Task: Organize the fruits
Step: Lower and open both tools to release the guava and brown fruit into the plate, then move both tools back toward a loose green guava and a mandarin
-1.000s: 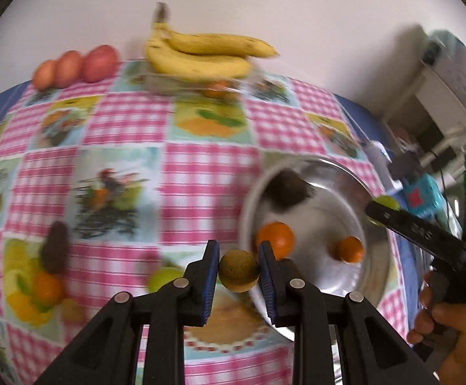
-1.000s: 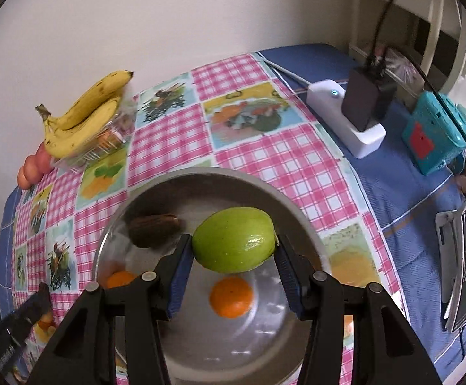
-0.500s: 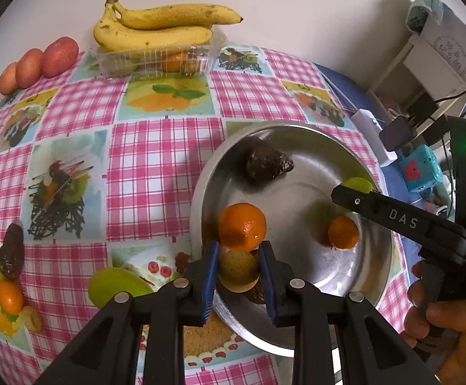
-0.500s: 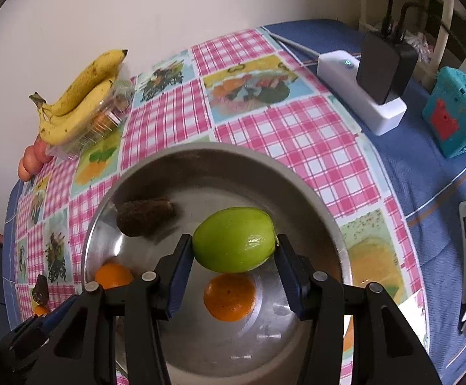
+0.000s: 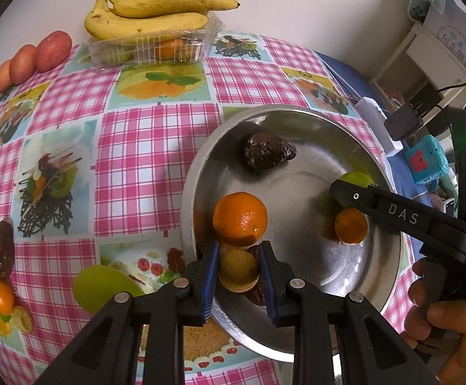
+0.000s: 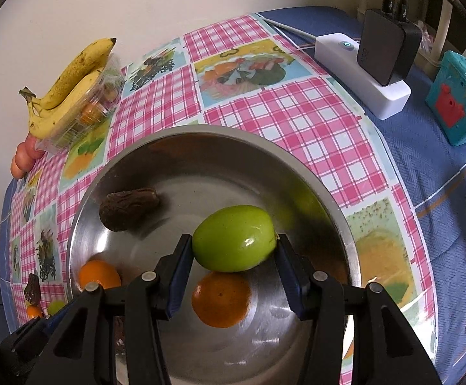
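Left wrist view: the steel bowl (image 5: 201, 166), set near the tablecloth's right edge, is already crowded, so a released fruit could easily be knocked off course. The green fruit (image 6: 234, 238) is pinched by the right gripper (image 6: 231, 269) right above the small orange (image 6: 221, 300), so a bounce or roll is likely if it's dropped there. The little brown fruit (image 5: 238, 269) is clamped in the left gripper (image 5: 237, 284) at the bowl's near rim, tight against the big orange (image 5: 240, 219). A dark avocado-like fruit (image 5: 269, 155) is parked toward the far rim. Bananas (image 5: 149, 16) are left by the far edge.
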The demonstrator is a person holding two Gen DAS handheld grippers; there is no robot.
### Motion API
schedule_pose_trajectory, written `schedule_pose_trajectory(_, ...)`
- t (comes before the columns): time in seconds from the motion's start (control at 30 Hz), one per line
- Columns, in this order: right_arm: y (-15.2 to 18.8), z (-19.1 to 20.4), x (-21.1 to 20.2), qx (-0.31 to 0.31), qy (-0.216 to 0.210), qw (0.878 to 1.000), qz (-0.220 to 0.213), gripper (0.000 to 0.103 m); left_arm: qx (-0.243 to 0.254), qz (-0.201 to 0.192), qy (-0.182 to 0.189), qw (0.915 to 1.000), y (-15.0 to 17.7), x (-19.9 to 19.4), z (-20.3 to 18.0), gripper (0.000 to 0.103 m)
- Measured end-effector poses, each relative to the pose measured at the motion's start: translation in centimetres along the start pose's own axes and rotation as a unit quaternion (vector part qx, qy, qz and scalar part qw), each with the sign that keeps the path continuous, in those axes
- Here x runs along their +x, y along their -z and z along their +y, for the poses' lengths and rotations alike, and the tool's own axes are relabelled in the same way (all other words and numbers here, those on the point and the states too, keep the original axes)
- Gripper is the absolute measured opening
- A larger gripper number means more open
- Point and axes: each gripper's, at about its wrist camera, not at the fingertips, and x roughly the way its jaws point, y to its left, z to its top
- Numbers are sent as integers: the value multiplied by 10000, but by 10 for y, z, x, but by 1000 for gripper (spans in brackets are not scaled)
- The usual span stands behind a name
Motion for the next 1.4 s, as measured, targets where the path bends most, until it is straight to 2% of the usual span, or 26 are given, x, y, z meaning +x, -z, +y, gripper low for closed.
schedule_pose_trajectory(0.57,0,1,-1,33,54,10000,5,54,59,77,23,10000,0,-1,-1,29)
schedule_pose_trajectory(0.73,0,3,-6,-20,59,10000,-5,58,32,59,105,9999,0,-6,-1,37)
schedule_pose_trajectory(0.87,0,5,-15,-88,83,9999,-92,60,57,-2,199,9998,0,-14,-4,47)
schedule_pose_trajectory(1.1,2,10,-30,-138,152,9995,-256,60,86,-98,300,9995,-1,-28,-6,48)
schedule_pose_trajectory(1.23,7,15,-39,-183,168,9991,-330,60,10,-170,196,9997,-2,-37,1,48)
schedule_pose_trajectory(1.4,14,19,-48,-194,215,9988,-387,60,-310,-248,-45,9992,-5,-45,27,49)
